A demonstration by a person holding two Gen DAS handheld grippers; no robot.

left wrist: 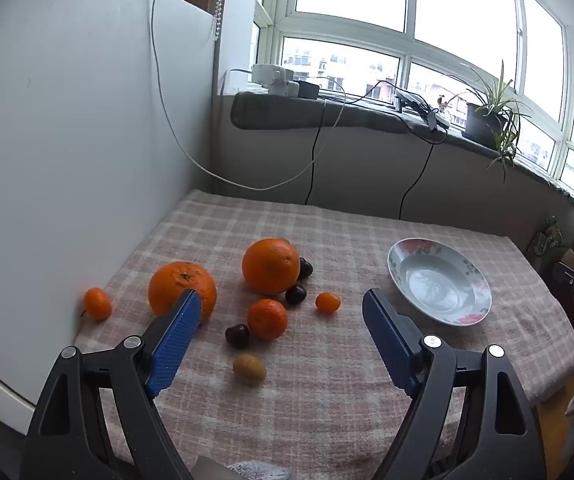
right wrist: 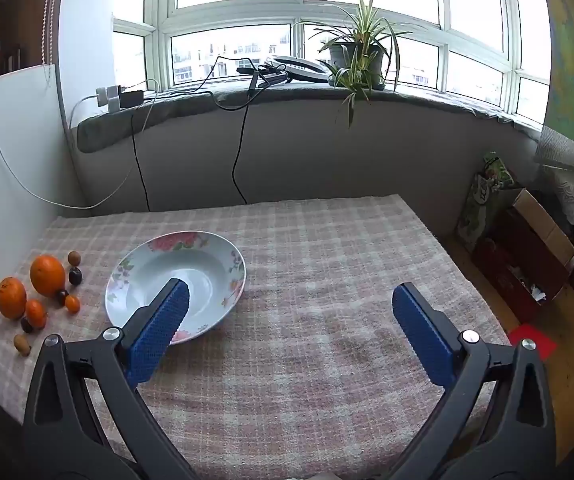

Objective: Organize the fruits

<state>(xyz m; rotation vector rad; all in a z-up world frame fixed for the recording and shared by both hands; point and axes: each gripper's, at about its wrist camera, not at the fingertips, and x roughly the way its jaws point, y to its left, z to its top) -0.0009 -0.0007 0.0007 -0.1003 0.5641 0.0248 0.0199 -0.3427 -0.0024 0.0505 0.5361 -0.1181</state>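
Left edge: a white panel (left wrist: 67,152) stands against the tabletop (left wrist: 327,400), closing that side; a small mandarin (left wrist: 97,303) lies right by it.
Fruit cluster: two big oranges (left wrist: 271,266), mandarins, dark cherries (left wrist: 295,294) and a kiwi (left wrist: 249,369) sit close together, with narrow gaps between them.
Middle strip: bare cloth lies between the cluster and the plate (left wrist: 475,296).
Right half: the tabletop right of the plate is open cloth to its edge.
Near side: bare cloth lies under both wide-open tools, left (left wrist: 281,304) and right (right wrist: 290,296).
Far side: a wall and windowsill with hanging cables (right wrist: 239,152).
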